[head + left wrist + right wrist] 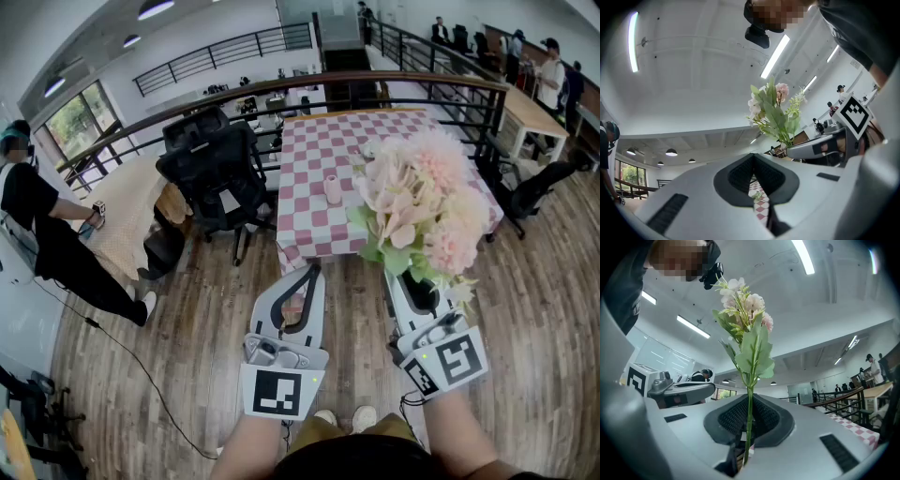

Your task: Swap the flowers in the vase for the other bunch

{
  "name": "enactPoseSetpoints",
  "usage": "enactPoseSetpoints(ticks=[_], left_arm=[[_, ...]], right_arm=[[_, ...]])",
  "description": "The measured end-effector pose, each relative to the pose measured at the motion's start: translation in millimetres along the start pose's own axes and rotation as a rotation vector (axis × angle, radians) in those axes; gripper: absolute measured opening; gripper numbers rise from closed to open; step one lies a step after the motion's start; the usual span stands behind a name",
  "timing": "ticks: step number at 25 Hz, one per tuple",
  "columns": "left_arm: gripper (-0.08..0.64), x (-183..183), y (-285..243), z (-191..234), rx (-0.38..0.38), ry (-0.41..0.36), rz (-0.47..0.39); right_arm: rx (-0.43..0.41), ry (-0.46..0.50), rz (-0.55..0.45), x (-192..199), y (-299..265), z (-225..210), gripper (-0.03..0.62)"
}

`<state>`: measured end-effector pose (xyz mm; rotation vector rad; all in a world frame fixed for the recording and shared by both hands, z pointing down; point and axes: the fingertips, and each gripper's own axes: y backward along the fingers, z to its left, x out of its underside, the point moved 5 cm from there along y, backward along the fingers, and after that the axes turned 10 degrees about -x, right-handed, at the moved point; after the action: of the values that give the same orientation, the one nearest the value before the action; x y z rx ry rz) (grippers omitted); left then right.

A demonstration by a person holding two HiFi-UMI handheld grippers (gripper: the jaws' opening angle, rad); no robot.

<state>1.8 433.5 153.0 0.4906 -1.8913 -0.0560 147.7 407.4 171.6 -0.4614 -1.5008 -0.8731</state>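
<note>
Two grippers near the checkered table [314,150], right gripper [749,404] clamped on the stem of the pink flower bunch [422,202], held upright just right of the pink vase [333,189] on the table, left gripper [753,158] jaws together, empty

Vase [333,189] on desk [314,159], approx mid. Chair [216,173] L of desk; person [37,225] further L. Bunch [422,206] in R tool [405,279], before desk's R side. L tool [312,270] just L of R tool.
</note>
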Motion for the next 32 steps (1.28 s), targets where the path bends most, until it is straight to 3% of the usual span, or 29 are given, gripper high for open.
enactPoseSetpoints(ticks=[12,25,28,32], left_arm=[[0.008,-4,-11,-42,0.014,-0.032,0.012],[0.008,12,-40,-39,-0.029,0.008,-0.001],[0.008,20,-50,-36,-0.053,0.057,-0.013],[0.008,32,-65,-32,-0.057,0.033,-0.015]], right_arm=[[-0.003,-0.032,-0.023,5,31,-31,0.048],[-0.029,-0.016,-0.022,20,14,-53,0.048],[-0.035,-0.003,-0.021,25,6,-60,0.048],[-0.049,0.029,-0.021,32,-7,-68,0.048]])
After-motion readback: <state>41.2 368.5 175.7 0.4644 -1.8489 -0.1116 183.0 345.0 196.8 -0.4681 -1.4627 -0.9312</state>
